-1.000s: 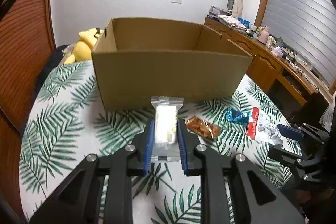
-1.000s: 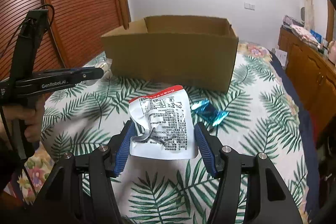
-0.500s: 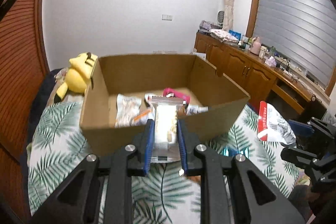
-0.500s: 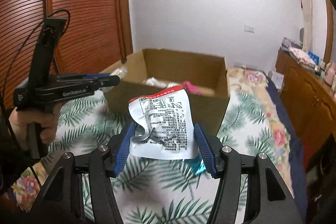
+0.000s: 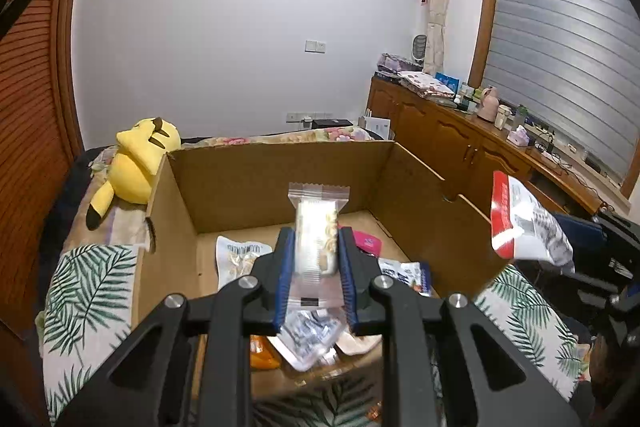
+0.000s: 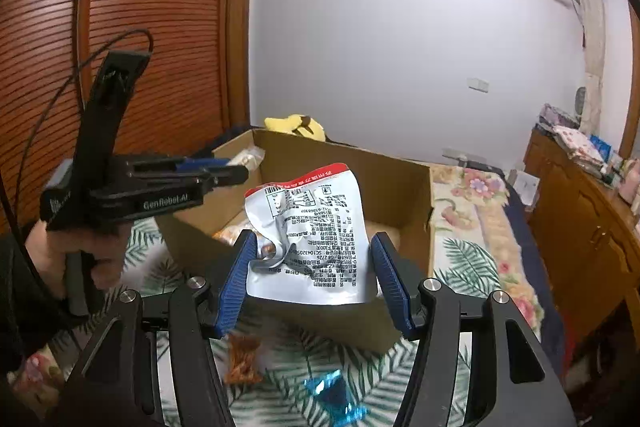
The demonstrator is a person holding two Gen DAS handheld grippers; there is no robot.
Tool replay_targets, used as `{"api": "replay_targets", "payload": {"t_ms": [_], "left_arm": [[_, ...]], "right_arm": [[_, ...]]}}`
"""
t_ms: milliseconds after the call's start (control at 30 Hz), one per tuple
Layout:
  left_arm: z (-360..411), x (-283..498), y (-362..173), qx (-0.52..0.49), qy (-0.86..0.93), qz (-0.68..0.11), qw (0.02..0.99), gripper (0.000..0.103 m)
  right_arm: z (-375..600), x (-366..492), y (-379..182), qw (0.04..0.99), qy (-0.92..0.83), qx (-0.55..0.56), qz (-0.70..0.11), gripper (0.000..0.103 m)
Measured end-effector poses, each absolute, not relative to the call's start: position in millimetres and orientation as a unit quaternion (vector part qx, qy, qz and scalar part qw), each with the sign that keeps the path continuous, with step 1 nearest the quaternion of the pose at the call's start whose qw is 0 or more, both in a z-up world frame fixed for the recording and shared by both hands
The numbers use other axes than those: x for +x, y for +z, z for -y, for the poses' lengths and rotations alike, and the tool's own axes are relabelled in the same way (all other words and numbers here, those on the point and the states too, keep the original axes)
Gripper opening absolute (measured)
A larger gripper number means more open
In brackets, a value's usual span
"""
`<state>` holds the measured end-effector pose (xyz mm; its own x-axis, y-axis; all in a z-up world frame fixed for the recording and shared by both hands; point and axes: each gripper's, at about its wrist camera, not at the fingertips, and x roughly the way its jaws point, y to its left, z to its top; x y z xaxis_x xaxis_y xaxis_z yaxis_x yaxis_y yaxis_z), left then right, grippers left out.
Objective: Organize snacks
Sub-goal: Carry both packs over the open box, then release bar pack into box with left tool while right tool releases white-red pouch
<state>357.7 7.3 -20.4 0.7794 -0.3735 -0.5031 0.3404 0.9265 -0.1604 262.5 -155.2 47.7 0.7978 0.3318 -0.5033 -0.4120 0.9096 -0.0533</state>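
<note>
Seemingly five snacks (image 5: 240,259) inside box (image 5: 420,211).

cardboard box (image 5: 280,171) on bed (image 5: 88,291) | several snack packets (image 5: 240,255) inside box | left claw (image 5: 314,267) above box, holding clear-wrapped bar (image 5: 316,227) | right claw (image 6: 312,279) at box's right side, holding pouch (image 6: 312,235) | two wrapped snacks (image 6: 242,355) on bed before box | plush toy (image 5: 136,163) behind box, left
</note>
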Motion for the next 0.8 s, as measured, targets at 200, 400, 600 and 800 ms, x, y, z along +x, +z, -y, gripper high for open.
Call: {"api": "replay_targets", "payload": {"t_ms": [200, 400, 600, 800], "left_arm": [[-7, 372, -33, -0.045, -0.182, -0.254, 0.949, 0.019], [-11, 381, -45, -0.051, -0.177, -0.257, 0.949, 0.019], [-20, 388, -62, -0.059, -0.161, -0.273, 0.947, 0.019], [-17, 388, -66, -0.052, -0.154, -0.273, 0.948, 0.023]], "right_arm": [[157, 297, 38, 0.945, 0.205, -0.071, -0.244, 0.06], [154, 314, 24, 0.944, 0.212, -0.062, -0.244, 0.06], [152, 323, 14, 0.945, 0.207, -0.064, -0.246, 0.06], [146, 332, 11, 0.943, 0.198, -0.061, -0.259, 0.061]]}}
